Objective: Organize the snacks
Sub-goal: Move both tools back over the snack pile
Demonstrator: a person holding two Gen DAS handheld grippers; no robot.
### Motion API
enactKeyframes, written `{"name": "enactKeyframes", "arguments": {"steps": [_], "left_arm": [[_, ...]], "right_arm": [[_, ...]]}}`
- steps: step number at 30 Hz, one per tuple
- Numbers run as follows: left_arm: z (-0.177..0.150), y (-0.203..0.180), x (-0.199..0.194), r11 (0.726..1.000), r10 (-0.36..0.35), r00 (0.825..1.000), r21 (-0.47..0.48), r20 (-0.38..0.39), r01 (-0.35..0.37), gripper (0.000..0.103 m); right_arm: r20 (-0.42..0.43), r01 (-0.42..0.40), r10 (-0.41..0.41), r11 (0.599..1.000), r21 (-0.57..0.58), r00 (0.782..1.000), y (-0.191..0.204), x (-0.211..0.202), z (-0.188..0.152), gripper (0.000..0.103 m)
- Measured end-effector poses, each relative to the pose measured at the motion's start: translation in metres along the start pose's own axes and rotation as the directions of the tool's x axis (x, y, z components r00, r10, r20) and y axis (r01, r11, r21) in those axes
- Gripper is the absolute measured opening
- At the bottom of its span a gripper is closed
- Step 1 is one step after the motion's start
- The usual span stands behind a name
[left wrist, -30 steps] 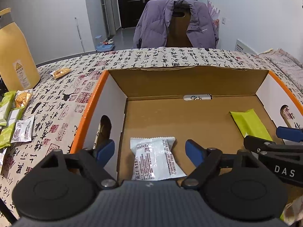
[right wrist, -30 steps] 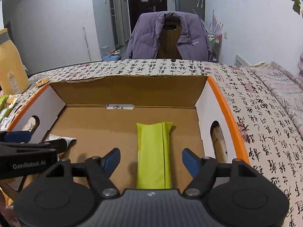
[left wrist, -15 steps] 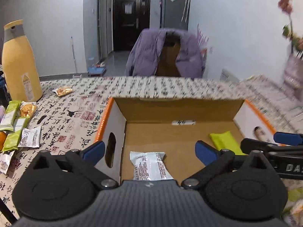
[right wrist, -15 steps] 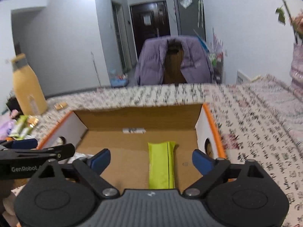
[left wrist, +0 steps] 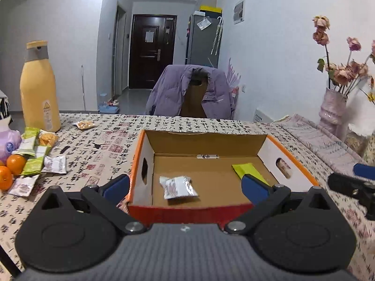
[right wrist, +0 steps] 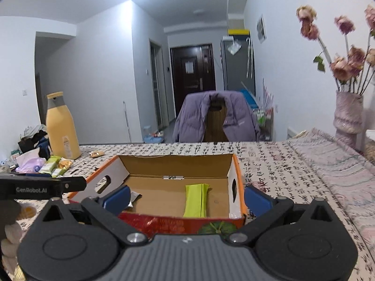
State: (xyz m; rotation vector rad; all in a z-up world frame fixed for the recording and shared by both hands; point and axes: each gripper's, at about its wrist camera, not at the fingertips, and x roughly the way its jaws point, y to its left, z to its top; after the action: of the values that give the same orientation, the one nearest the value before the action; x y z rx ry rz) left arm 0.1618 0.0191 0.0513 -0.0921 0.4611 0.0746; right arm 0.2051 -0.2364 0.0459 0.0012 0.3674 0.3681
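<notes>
An open cardboard box [left wrist: 206, 143] with orange rims stands on the patterned tablecloth. On its floor lie a silver-white snack packet [left wrist: 178, 186] at the left and a lime-green packet [left wrist: 248, 172] at the right. My left gripper [left wrist: 185, 185] hovers open before the box's near wall, nothing between its fingers. In the right wrist view the box [right wrist: 173, 164] holds the green packet [right wrist: 196, 200] and a corner of the silver packet [right wrist: 134, 197]. My right gripper [right wrist: 186, 198] is above the near wall, its jaws opening and empty.
Loose snack packets [left wrist: 35, 159] and two oranges [left wrist: 10, 168] lie at the table's left, near a tall yellow bottle [left wrist: 39, 93]. One small snack [left wrist: 84, 124] sits farther back. A vase of dried flowers [left wrist: 332, 112] stands far right. A chair with a purple jacket [left wrist: 189, 93] is behind.
Both grippers have pulled back and up out of the box and spread their jaws wider. The silver packet and the green packet stay on the box floor.
</notes>
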Motion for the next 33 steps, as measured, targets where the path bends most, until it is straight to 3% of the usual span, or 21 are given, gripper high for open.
{"name": "enactKeyframes", "arguments": {"steps": [12,17,23,33], "left_arm": [[-0.047,0.009,-0.053,0.999,-0.042,0.999,-0.008,0.031,0.042,0.103],[-0.072,0.010,-0.074,0.999,-0.043,0.997,0.018,0.060,0.042,0.103],[-0.098,0.018,-0.092,0.998,-0.066,0.997,-0.005,0.042,0.066,0.103],[-0.108,0.010,-0.099,0.995,-0.097,0.994,0.026,0.046,0.096,0.103]], "right_arm": [[0.043,-0.026,0.025,1.000,0.010,0.999,0.009,-0.068,-0.050,0.103],[0.027,-0.005,0.005,1.000,0.020,1.000,0.013,-0.079,-0.069,0.103],[-0.002,0.018,-0.018,1.000,0.025,1.000,0.016,-0.097,-0.093,0.103],[-0.038,-0.005,0.006,1.000,0.023,0.999,0.026,-0.103,-0.106,0.103]]}}
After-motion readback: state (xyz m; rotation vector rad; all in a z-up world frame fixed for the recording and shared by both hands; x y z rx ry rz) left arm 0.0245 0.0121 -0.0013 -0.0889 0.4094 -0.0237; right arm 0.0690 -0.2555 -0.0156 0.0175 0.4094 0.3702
